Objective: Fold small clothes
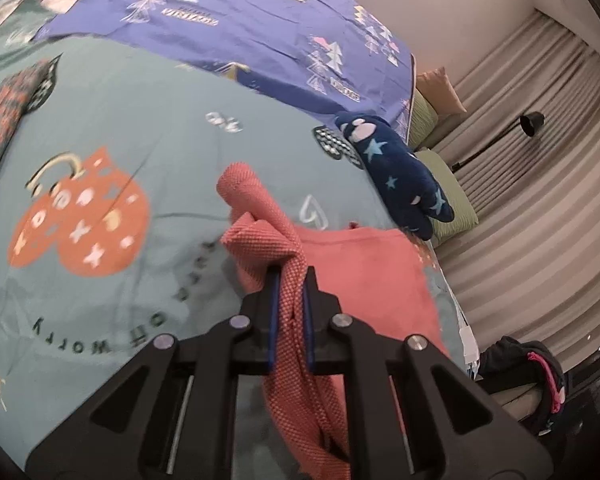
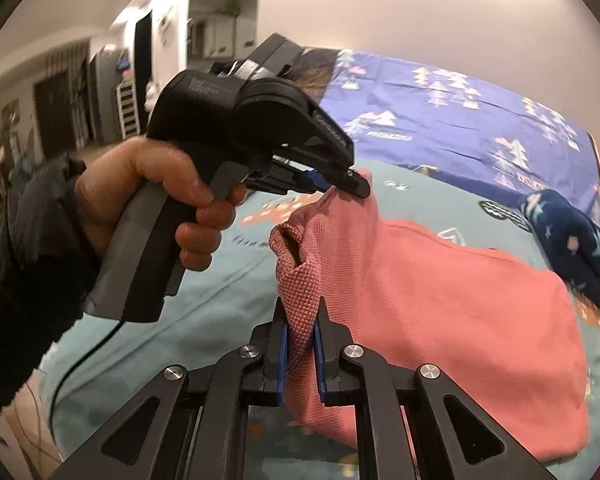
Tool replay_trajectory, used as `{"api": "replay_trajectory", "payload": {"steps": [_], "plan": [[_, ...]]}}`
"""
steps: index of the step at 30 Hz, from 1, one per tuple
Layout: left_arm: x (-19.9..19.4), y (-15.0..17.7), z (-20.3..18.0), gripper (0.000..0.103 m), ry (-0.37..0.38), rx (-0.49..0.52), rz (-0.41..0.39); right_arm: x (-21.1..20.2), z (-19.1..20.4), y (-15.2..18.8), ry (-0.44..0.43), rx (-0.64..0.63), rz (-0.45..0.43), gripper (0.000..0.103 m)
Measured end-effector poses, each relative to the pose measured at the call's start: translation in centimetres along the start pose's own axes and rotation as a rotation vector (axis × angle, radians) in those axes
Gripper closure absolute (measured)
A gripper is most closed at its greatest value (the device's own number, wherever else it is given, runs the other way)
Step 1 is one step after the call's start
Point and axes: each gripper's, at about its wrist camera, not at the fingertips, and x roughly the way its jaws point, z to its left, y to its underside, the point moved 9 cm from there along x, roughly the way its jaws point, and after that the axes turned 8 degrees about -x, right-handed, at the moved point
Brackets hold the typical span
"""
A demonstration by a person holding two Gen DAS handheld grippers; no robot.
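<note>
Pink garment (image 2: 440,300) hem lifted, both tools (image 1: 290,276) (image 2: 300,308) clamped on it.

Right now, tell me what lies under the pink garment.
The pink garment rests on a teal printed bed cover, its near edge lifted by the left gripper and right gripper. The cover's print beneath it is hidden, as is anything else there.
</note>
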Motion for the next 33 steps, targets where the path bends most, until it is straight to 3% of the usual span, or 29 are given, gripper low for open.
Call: {"api": "replay_trajectory", "payload": {"steps": [13,24,33], "plan": [[3.2,0.0,-9.1,0.093,-0.068,0.117,0.031,-5.4,-8.0,1.7,0.009,0.228,-0.087,0.094],[9.6,2.3,-16.9,0.093,-0.113,0.214,0.104,-8.8,-16.4,6.1,0.039,0.436,-0.118,0.094],[15.7,5.5,-20.0,0.093,-0.168,0.251,0.202,-10.1,-20.1,10.7,0.037,0.602,-0.091,0.094]]}}
